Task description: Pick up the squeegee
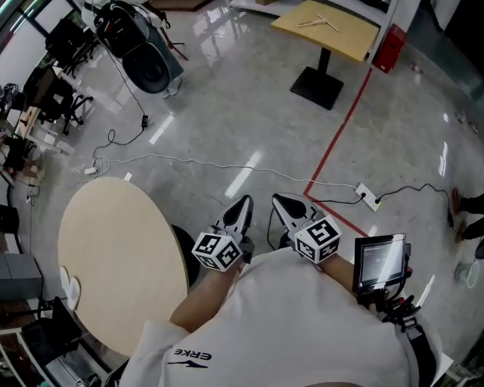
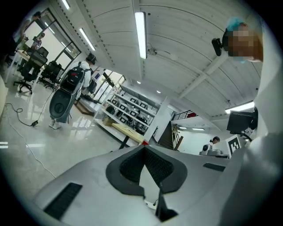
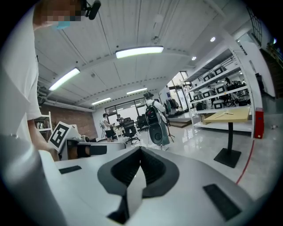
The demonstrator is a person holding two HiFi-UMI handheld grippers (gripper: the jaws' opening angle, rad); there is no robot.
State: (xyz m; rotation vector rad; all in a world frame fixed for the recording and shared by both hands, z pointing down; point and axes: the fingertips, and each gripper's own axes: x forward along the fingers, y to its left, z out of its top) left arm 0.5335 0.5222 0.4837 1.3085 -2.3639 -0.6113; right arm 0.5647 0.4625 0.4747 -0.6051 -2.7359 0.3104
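The left claw (image 1: 243,202) is fully closed: in the left gripper view its 2 dark pads meet at the tips (image 2: 143,148) with nothing between them. The right claw (image 1: 278,199) is the same, its jaws drawn together and empty in the right gripper view (image 3: 140,149). Both are held close in front of the person's chest, side by side and near each other, pointing forward and only slightly down over the bare floor.

Just to the left of the claws, in the head view, stands a round table (image 1: 113,249) with a pale top; nothing on the part of it that shows looks like a squeegee. Ahead of the claws a white cable (image 1: 189,160) runs across the floor, and a red line (image 1: 340,128) leads away toward a square table (image 1: 340,38) on a black foot, well apart from both claws. On that table lies a pale T-shaped thing (image 1: 318,23); it may be the squeegee, but it is too small to tell for sure. The right gripper view shows the same table (image 3: 230,116) far off to the right.

As I judge it, the task has hardly begun: nothing is gripped and no claw is near any likely target. What is left is all of it: approaching the squeegee, opening 1 claw, closing on the handle and lifting.
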